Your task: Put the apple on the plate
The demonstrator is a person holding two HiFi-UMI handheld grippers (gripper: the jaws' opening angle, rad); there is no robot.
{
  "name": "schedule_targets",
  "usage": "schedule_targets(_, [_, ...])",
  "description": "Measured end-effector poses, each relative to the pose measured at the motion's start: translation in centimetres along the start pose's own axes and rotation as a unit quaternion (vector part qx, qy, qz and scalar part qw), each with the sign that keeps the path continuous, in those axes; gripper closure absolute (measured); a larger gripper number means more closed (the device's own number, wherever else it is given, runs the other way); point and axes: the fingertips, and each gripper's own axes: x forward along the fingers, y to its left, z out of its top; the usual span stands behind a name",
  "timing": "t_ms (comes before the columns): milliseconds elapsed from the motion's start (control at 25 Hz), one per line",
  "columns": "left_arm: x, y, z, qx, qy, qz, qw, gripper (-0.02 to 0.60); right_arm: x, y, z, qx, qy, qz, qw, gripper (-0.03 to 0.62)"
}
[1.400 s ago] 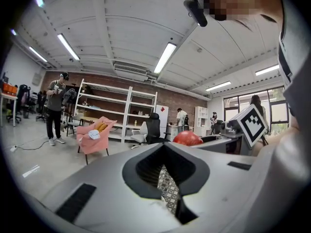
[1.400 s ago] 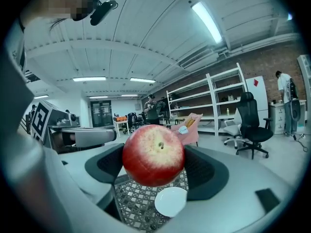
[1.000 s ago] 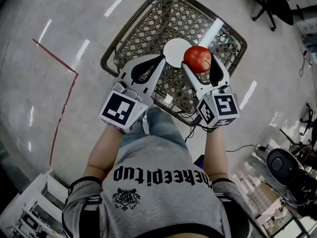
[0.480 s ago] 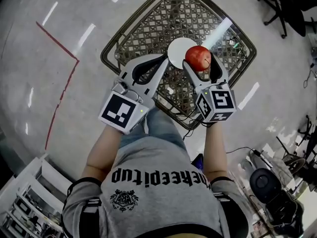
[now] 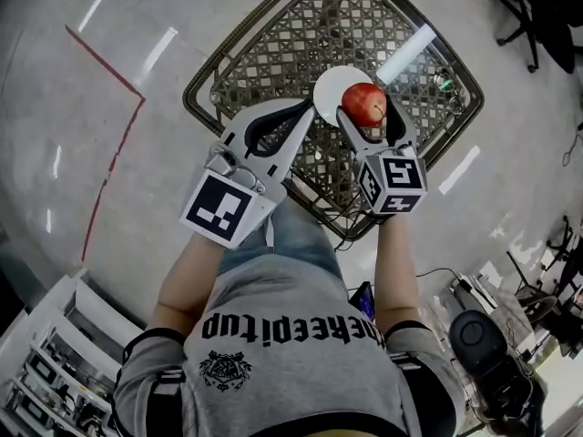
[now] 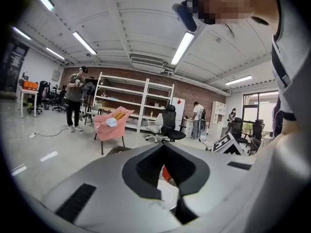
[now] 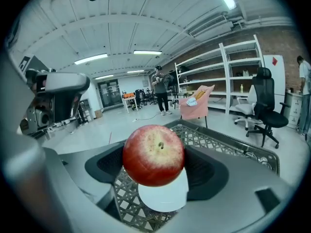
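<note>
Over the middle of the table (image 5: 273,44), well in from every edge and corner, the right gripper (image 5: 367,116) holds the apple (image 5: 363,104) clamped between its jaws, one jaw on each side of the fruit. The apple hangs above the near-right rim of the plate (image 5: 328,82), clear of it and not yet resting on it. In the right gripper view the apple (image 7: 153,155) sits stem-dimple toward the camera, with the plate (image 7: 165,198) showing white just below it on the mesh; I judge this is so that a short lowering and a release will land it inside the rim.

The left gripper (image 5: 303,109) has its jaws together at the tips and carries nothing. It points at the plate's near-left rim, probably kept close in case the plate slides. Its own view looks past the closed jaws (image 6: 164,148) toward the plate.
</note>
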Motion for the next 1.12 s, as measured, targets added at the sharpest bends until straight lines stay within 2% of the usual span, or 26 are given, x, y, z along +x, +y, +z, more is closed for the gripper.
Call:
schedule_targets(520, [-0.1,0.7,-1.9,-0.015,0.012,0.011,0.9998,0.563,3.2,-1.1,-4.8,-0.012,0.053,-0.014,0.998,0.184])
schedule_targets(1120, [-0.4,1.7,-4.2,-0.031,0.020,0.034,0.9987,0.563,6.7,-1.3,-9.1,-0.033,0.102,-0.007,0.994,0.184])
